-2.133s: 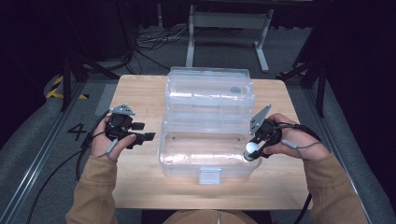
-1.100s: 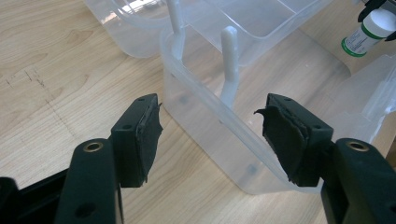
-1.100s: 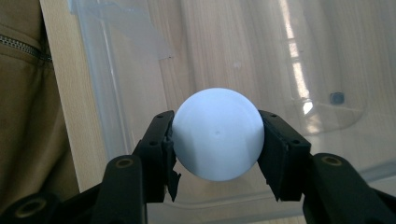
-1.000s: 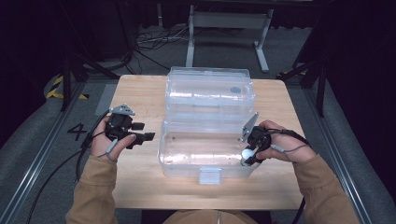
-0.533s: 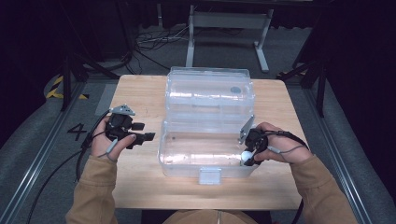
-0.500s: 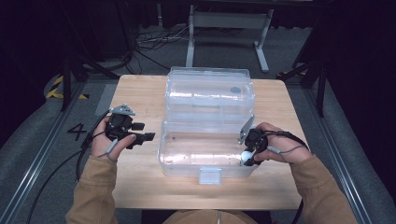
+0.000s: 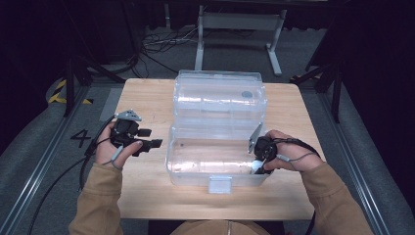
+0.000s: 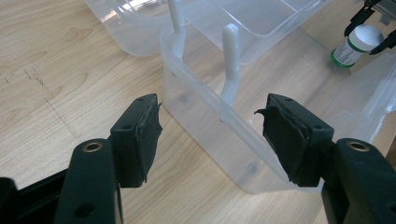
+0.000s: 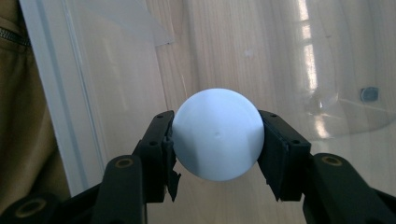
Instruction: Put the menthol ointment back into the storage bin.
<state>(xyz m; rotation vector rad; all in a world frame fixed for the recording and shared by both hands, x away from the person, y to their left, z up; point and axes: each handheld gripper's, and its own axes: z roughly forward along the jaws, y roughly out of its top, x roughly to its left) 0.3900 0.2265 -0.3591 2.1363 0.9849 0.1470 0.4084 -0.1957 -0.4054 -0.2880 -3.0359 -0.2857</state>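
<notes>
Right gripper view, your right hand-held gripper [image 9: 215, 140] clamps a smooth round white-capped bottle [image 9: 215, 140] inside the clear plastic box [image 7: 195, 161] at its 3 o'clock wall, left hand-held gripper [image 7: 149, 143] spread wide at 9 o'clock over the wooden surface [image 7: 147, 98].

light: bright on the pale wooden table top [image 7: 147, 105], dark beyond it | glare: window-like streaks on the clear plastic storage box [image 9: 308, 60] | focus: high view soft, black jaws blurred at close range | shadow: faint beside the box.
</notes>
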